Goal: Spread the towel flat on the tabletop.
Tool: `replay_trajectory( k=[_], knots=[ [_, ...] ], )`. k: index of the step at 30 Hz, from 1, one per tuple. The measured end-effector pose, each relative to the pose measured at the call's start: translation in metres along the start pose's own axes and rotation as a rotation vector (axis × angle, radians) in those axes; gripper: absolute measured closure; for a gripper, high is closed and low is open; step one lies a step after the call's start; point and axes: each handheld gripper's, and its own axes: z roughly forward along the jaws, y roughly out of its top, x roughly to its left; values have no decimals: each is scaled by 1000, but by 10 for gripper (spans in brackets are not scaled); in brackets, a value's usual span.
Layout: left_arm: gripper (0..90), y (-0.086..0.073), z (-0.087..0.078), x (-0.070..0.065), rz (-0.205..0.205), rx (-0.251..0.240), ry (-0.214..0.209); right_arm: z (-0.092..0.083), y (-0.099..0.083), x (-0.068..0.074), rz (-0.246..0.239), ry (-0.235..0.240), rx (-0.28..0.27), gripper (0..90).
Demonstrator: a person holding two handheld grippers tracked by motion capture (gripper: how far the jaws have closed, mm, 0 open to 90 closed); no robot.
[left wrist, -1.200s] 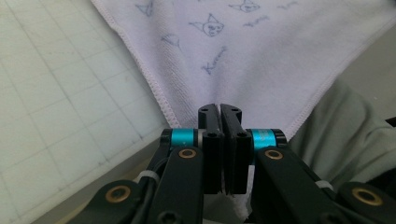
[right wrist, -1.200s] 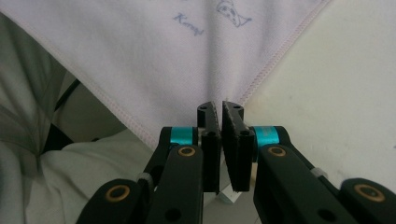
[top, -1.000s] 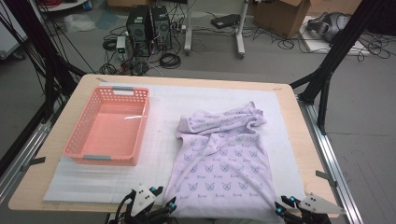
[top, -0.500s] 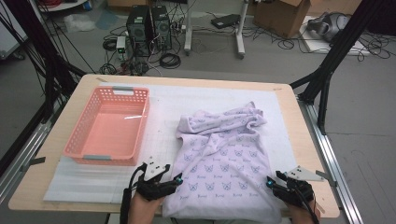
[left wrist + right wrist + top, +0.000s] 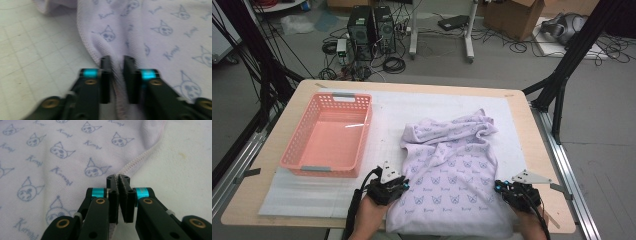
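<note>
A lilac cloth [image 5: 452, 160] printed with small cat faces lies spread on the white mat [image 5: 412, 107], bunched at its far end. My left gripper [image 5: 404, 186] is at the cloth's near left edge. Its jaws have just been closing, and in the left gripper view they [image 5: 117, 60] pinch a raised fold of the cloth [image 5: 162, 30]. My right gripper [image 5: 499, 187] is at the near right edge. Its jaws have also just been closing, and in the right gripper view they [image 5: 118, 177] are shut on the stitched hem of the cloth [image 5: 62, 152].
A pink plastic basket [image 5: 292, 160] stands on the left part of the mat, beside the left hand. Bare wooden table [image 5: 537, 150] runs along the right of the mat. Black frame legs, computers and cables are on the floor beyond the table.
Both hands came forward from the near table edge to the cloth's two sides. Both grippers' jaws went from open to shut on the cloth's edges.
</note>
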Motion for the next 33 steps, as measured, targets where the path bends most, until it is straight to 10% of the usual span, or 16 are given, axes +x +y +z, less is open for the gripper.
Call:
replay_trajectory(
  k=[14, 30, 33],
  knots=[
    [866, -16, -39, 16, -86, -5, -57, -28, -14, -2, 6, 46, 7, 875],
    [862, -23, -81, 8, -58, -54, -161, -89, -30, 13, -11, 182, -49, 875],
    [603, -24, -69, 10, -69, -51, -115, -85, -28, 15, -8, 130, -28, 728]
  ],
)
